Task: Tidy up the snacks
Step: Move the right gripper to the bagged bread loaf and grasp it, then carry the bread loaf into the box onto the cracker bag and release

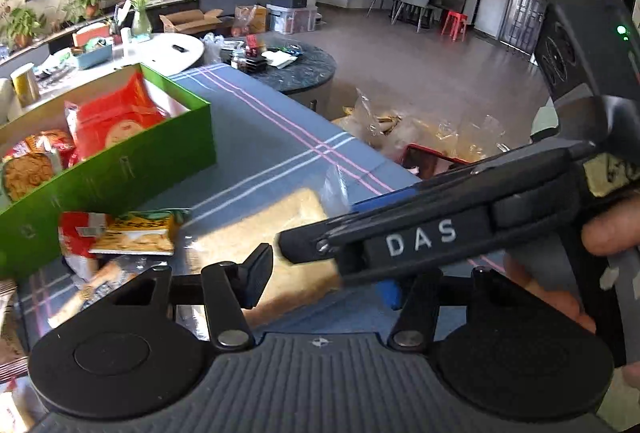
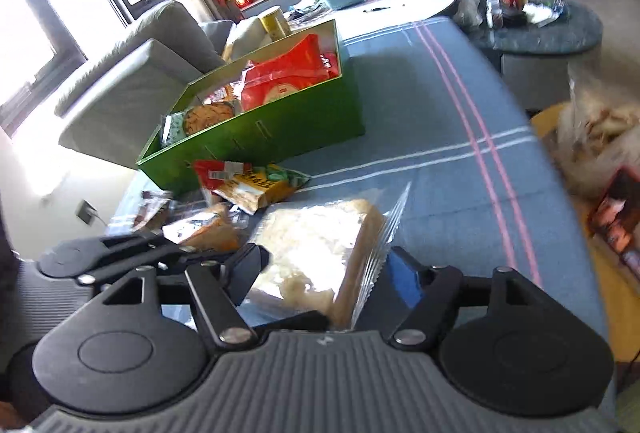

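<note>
Clear-plastic bag of pale bread [image 2: 320,253] is lying between both half-open grippers, right gripper [image 2: 324,273] straddling it, left gripper [image 1: 316,281] alongside, green box [image 2: 280,125] beyond.

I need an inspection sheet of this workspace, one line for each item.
Surface: blue cloth with pink and white stripes.
Job's things: green box holding red and other snack packs; clear bread bag in front of it; yellow snack pack and small packs beside the box.
Clutter: more bagged food past the table's right edge.
Tongs: right tongs closed on the bread bag; left tongs at the same bag, their right finger hidden behind the right tongs, grip not clear.
Cables: nothing seen.
Surroundings: sofa, round side tables, potted plants, a screen on the wall.
</note>
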Motion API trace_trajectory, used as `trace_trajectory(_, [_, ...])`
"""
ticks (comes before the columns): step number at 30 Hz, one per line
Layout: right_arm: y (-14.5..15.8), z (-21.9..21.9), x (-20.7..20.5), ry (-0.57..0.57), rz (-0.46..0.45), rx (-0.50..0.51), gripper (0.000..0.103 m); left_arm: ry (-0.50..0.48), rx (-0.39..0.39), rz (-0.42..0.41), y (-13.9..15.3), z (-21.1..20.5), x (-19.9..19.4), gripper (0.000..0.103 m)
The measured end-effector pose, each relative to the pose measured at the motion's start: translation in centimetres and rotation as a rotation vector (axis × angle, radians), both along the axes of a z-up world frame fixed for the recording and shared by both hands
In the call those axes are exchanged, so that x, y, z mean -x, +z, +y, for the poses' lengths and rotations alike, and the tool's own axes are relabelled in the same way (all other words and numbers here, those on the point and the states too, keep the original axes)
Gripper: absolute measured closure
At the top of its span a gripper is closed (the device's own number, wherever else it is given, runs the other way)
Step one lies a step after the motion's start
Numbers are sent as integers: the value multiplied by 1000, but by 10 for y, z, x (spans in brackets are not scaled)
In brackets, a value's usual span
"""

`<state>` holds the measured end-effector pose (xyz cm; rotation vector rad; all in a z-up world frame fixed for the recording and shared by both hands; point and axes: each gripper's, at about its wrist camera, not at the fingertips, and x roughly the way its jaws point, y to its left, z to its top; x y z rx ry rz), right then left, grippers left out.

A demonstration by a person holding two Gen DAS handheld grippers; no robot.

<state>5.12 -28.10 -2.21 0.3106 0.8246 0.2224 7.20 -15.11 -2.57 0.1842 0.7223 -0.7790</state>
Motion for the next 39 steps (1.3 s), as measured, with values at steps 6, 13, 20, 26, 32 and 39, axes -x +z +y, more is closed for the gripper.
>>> trace_trajectory(6, [-13,-18,-3,-70,55,-47,32,151,19,56,-4,32,-21,41])
trace_trajectory(13, [-25,-20,-8,-88,98,-80,32,192,39,184,-23,34,-46,40])
trace_trajectory(20, [-28,-13,-10,-67,78,-60,38,191,38,158,-37,29,-42,43])
trace_trajectory(26, [-11,-6,-3,-55,26,-48,42,163,53,103,-17,24,-24,49])
trace_trajectory(32, [25,-3,2,-57,-86,-58,42,181,108,-22,23,37,-14,49])
trace_trajectory(39, [58,17,-23,-34,-185,-125,42,251,112,-143,63,62,-27,49])
